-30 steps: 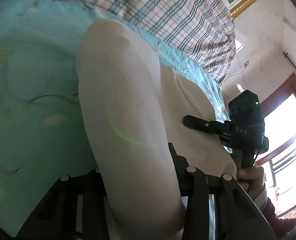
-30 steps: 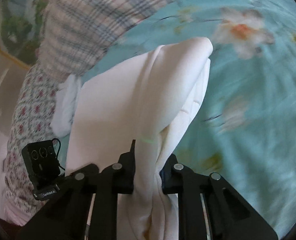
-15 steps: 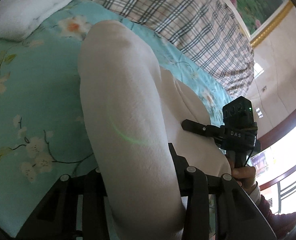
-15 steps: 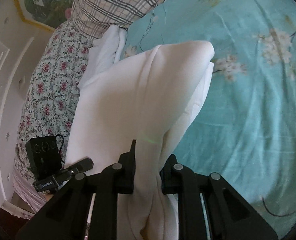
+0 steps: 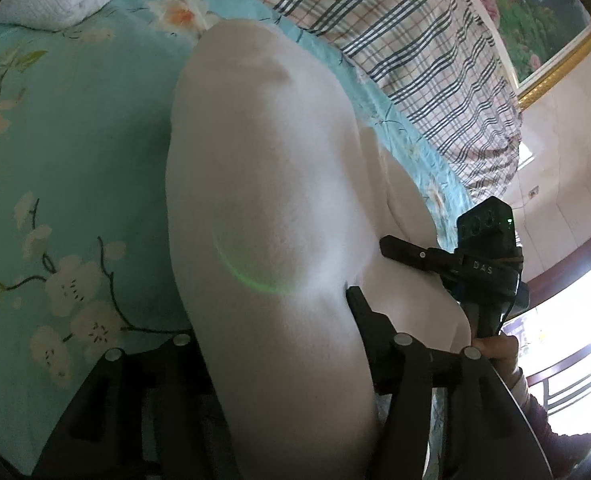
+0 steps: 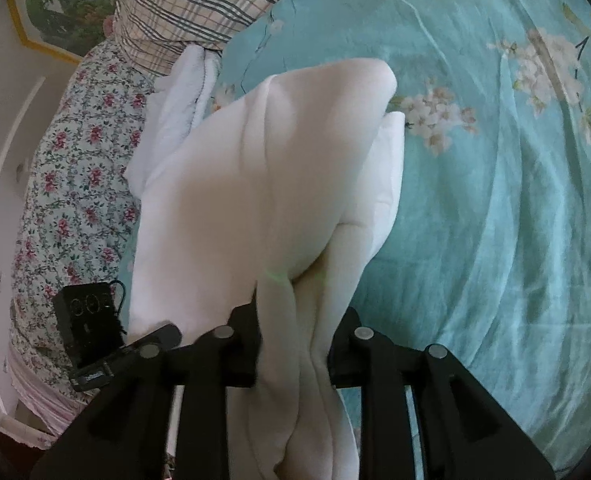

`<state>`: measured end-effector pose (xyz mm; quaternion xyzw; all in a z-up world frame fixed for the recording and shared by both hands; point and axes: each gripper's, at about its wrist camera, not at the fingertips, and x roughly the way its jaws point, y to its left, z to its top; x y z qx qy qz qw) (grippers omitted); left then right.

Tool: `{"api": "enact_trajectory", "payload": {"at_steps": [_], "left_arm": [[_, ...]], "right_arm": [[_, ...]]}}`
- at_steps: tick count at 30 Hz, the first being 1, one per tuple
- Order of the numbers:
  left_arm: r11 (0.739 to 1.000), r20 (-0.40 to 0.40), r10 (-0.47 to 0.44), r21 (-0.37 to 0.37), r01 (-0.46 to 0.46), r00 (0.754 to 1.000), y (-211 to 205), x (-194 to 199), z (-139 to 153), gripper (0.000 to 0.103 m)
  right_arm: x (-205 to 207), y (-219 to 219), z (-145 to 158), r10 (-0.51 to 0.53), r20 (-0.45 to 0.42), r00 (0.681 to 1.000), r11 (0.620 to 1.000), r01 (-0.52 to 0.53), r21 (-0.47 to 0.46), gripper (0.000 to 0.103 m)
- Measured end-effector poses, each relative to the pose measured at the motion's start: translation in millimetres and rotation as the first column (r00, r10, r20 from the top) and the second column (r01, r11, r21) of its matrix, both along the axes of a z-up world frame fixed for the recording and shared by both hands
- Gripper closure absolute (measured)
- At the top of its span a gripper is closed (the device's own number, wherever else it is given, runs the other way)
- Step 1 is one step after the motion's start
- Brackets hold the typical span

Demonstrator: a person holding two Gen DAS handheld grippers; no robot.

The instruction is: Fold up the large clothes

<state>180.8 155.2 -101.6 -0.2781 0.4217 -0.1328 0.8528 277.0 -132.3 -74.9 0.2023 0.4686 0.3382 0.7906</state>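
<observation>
One white garment (image 6: 255, 200) is held up off the bed (image 6: 495, 220) between two claws. In the right wrist view the right claw (image 6: 293, 344) is clenched on a bunched edge of that garment: the cloth runs down between its two black fingers (image 6: 243, 344), which press it from both sides, and the rest of the fabric rises ahead of the claw in a tall fold whose rounded top hangs over the turquoise flowered sheet. In the left wrist view the left claw (image 5: 279, 320) grips the same garment, which spills thick and wide over the near side of the claw and hides most of one finger; the other finger's tip (image 5: 355, 300) shows pressed against the cloth, so this claw too is grasping the garment. From that claw the fabric arches forward and up, filling the middle of the view, with the sheet lying below and to the left of it. Each claw shows in the other's view: the right claw (image 5: 407, 250) appears low at the right edge of the left view, touching the far side of the cloth, with a hand (image 5: 495, 348) on its handle, and the left claw (image 6: 147, 340) sits low at the left of the right view, beside the garment's lower edge. Behind the garment lie one plaid pillow (image 6: 199, 4), one floral-print cover (image 6: 79, 184), and one folded white towel (image 6: 183, 96). One framed picture (image 5: 535, 12) hangs on the wall.
</observation>
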Motion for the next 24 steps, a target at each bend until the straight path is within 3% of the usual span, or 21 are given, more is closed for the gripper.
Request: {"api": "enact_trajectory", "payload": {"at_steps": [6, 11, 15, 19, 20, 22, 23, 24], "left_arm": [[0.995, 0.019, 0.032, 0.091, -0.034, 0.999, 2, -29, 32, 0.047], [0.993, 0.136, 0.05, 0.102, -0.064, 0.989, 14, -57, 73, 0.051], [0.996, 0.195, 0.014, 0.086, -0.032, 0.981, 13, -43, 90, 0.058], [0.992, 0.157, -0.002, 0.127, -0.018, 0.988, 7, 1, 77, 0.067], [0.992, 0.141, 0.002, 0.127, -0.02, 0.99, 9, 15, 70, 0.073], [0.989, 0.101, 0.005, 0.145, -0.02, 0.995, 14, 42, 57, 0.076], [0.988, 0.073, 0.001, 0.154, -0.012, 0.997, 15, 54, 50, 0.089], [0.988, 0.033, -0.008, 0.155, 0.003, 0.999, 17, 70, 39, 0.097]], "right_arm": [[-17, -15, 23, -0.095, 0.042, 0.995, 0.991, 0.098, -0.091, 0.058], [-42, -27, 67, -0.174, 0.195, 0.965, 0.97, 0.202, -0.132, 0.058], [-47, 4, 85, -0.088, 0.21, 0.974, 0.991, 0.107, -0.078, 0.058], [-32, 38, 66, -0.046, 0.163, 0.986, 0.992, 0.065, -0.11, 0.06], [-27, 41, 60, -0.062, 0.154, 0.986, 0.987, 0.084, -0.14, 0.063], [-14, 35, 44, -0.102, 0.128, 0.987, 0.975, 0.125, -0.185, 0.08], [-9, 31, 37, -0.123, 0.122, 0.985, 0.967, 0.147, -0.21, 0.103], [-3, 24, 30, -0.148, 0.12, 0.982, 0.957, 0.173, -0.233, 0.103]]}}
